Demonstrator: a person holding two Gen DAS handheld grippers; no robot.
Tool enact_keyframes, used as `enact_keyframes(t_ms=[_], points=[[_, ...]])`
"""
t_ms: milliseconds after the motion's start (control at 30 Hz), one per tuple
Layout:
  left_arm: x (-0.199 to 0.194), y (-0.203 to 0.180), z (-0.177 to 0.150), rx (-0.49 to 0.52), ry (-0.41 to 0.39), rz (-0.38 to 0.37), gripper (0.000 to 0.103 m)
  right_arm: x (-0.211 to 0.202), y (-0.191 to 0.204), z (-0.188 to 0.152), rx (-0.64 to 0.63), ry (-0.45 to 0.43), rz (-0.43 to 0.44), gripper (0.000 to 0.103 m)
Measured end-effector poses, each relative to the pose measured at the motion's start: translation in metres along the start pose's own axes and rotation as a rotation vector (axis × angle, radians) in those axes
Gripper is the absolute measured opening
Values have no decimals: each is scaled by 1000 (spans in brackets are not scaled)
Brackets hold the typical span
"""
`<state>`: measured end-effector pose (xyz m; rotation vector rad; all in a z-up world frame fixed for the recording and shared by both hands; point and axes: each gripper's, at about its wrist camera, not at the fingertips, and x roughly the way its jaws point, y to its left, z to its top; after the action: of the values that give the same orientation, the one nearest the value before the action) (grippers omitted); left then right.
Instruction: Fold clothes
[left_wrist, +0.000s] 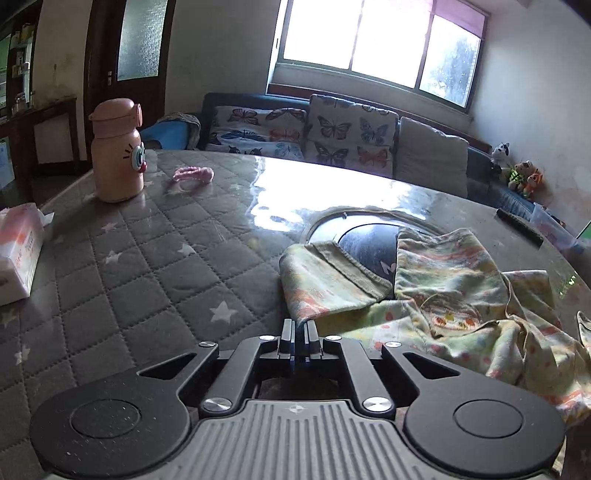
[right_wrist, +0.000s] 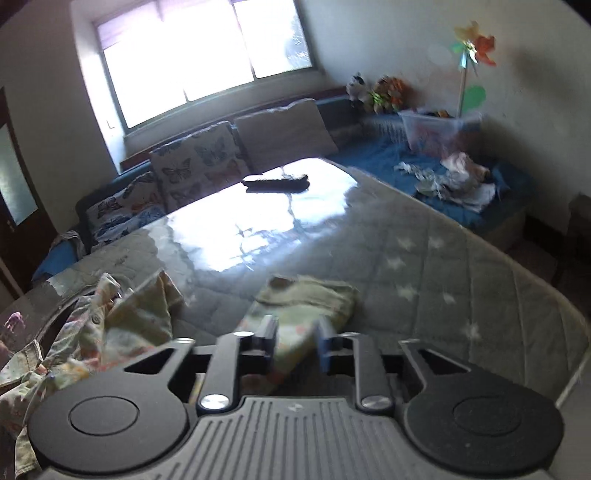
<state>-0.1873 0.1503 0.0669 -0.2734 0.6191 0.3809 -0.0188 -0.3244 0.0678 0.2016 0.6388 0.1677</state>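
- Left claw pinches the printed garment's edge, cloth spreading right of it across the quilted table.
- Right claw stands partly open, the garment's sleeve lying between its jaws.

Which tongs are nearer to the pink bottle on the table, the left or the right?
Left. The pink bottle stands ahead and to the left of the left tongs, across the quilted table. The right tongs sit over the garment; their view shows no bottle.

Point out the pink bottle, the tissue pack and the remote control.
Pink bottle (left_wrist: 117, 162): left wrist view, on its body.
Tissue pack (left_wrist: 16, 254): left wrist view, on its side face.
Remote control (right_wrist: 276, 181): right wrist view, on its top.
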Motion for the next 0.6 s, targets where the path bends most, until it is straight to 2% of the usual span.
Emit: enact_keyframes(t_ms=[33, 100, 133, 167, 267, 400, 500, 533, 600], points=[[-2, -1, 2, 2, -6, 1, 9, 6, 7, 3, -20, -1, 14, 38], [-5, -2, 3, 12, -17, 13, 21, 24, 20, 6, -51, 21, 33, 39], [-7, -2, 4, 15, -23, 22, 37, 34, 25, 6, -61, 35, 37, 40], [-9, -1, 5, 19, -31, 33, 47, 45, 30, 6, -73, 53, 39, 40], [-14, 3, 10, 29, -55, 51, 51, 75, 40, 3, -123, 103, 23, 42], [-12, 1, 17, 33, -68, 45, 55, 99, 53, -9, -256, 147, -49, 51], [-4, -10, 24, 63, -74, 16, 55, 100, 61, -16, -338, 130, -88, 55], [0, -15, 26, 72, -75, 1, 55, 99, 61, -17, -342, 130, -90, 53], [7, -27, 32, 92, -79, -34, 56, 94, 58, -18, -313, 137, -66, 29]])
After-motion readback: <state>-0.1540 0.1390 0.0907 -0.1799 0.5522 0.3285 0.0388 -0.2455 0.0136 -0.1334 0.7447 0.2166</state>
